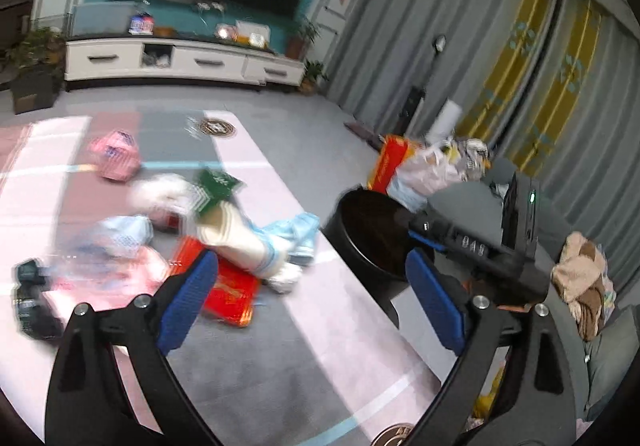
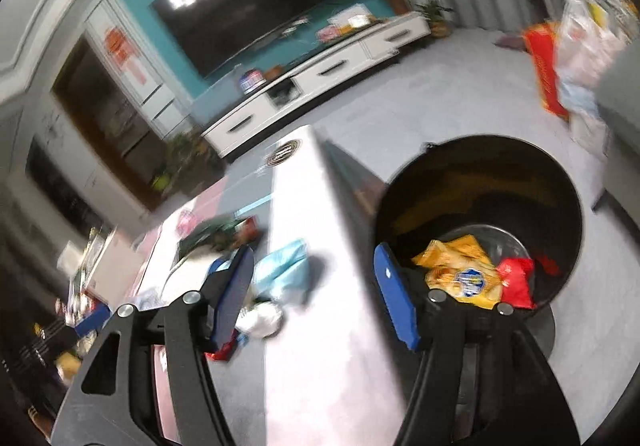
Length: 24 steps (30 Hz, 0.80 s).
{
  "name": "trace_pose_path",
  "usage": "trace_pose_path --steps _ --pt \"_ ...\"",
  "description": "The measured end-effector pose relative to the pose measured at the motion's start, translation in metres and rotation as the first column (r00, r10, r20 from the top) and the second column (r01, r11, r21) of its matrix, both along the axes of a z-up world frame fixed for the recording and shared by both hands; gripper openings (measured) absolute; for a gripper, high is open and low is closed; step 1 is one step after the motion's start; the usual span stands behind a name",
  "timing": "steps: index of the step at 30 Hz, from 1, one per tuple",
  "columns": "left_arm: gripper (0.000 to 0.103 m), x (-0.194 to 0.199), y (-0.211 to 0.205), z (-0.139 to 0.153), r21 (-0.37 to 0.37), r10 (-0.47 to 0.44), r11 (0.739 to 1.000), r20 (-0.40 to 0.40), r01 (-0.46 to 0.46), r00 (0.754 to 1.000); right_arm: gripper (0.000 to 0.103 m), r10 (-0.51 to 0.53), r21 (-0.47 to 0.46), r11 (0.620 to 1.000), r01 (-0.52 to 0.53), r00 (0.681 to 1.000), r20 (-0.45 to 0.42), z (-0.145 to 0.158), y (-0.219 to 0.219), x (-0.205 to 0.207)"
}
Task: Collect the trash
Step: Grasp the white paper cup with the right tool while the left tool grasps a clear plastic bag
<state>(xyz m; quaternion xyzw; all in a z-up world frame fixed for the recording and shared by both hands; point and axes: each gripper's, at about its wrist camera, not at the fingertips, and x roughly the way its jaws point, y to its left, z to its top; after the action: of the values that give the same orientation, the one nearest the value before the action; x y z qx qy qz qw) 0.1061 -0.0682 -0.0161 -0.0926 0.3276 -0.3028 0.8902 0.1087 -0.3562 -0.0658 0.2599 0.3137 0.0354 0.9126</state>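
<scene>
In the left wrist view, trash lies in a heap on the pink and grey table (image 1: 280, 346): a pink packet (image 1: 116, 156), a green packet (image 1: 216, 186), a white roll (image 1: 240, 242), a flat red packet (image 1: 228, 290) and a light blue wrapper (image 1: 300, 234). A black bin (image 1: 372, 230) stands by the table's right edge. My left gripper (image 1: 312, 266) hovers open and empty near the heap. In the right wrist view, the bin (image 2: 480, 182) holds a yellow snack bag (image 2: 460, 278) and a red wrapper (image 2: 516, 278). My right gripper (image 2: 314, 258) is open and empty, its right finger over the bin's rim.
A white TV cabinet (image 1: 180, 58) stands against the far wall under a dark screen. A red box and full plastic bags (image 1: 420, 166) sit on the floor beyond the bin. Grey curtains hang on the right, and beige cloth (image 1: 580, 266) lies on a grey seat.
</scene>
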Motion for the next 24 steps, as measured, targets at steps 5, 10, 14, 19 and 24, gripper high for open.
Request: trace_pose_path --steps 5,10,14,19,24 --pt "0.099 -0.013 0.072 0.012 -0.022 0.123 0.992 0.059 -0.122 0.991 0.062 0.148 -0.076 0.987 -0.144 0.988 0.040 0.009 0.046 0.001" --pt "0.100 -0.003 0.146 -0.015 -0.101 0.286 0.952 -0.031 -0.287 0.958 0.062 0.299 -0.188 0.936 -0.296 0.954 -0.012 0.002 0.105 0.006" --pt "0.099 0.007 0.171 -0.027 -0.110 0.338 0.932 -0.091 -0.347 0.937 0.062 0.397 -0.260 0.877 -0.404 0.914 -0.080 -0.011 0.146 0.014" --pt "0.100 0.012 0.171 -0.035 -0.135 0.295 0.941 -0.123 -0.310 0.948 0.062 0.402 -0.335 0.848 -0.411 0.910 -0.098 -0.014 0.173 0.024" --pt "0.099 0.016 0.150 -0.043 -0.157 0.213 0.958 -0.162 -0.238 0.964 0.062 0.387 -0.371 0.844 -0.388 0.919 -0.081 -0.007 0.179 0.027"
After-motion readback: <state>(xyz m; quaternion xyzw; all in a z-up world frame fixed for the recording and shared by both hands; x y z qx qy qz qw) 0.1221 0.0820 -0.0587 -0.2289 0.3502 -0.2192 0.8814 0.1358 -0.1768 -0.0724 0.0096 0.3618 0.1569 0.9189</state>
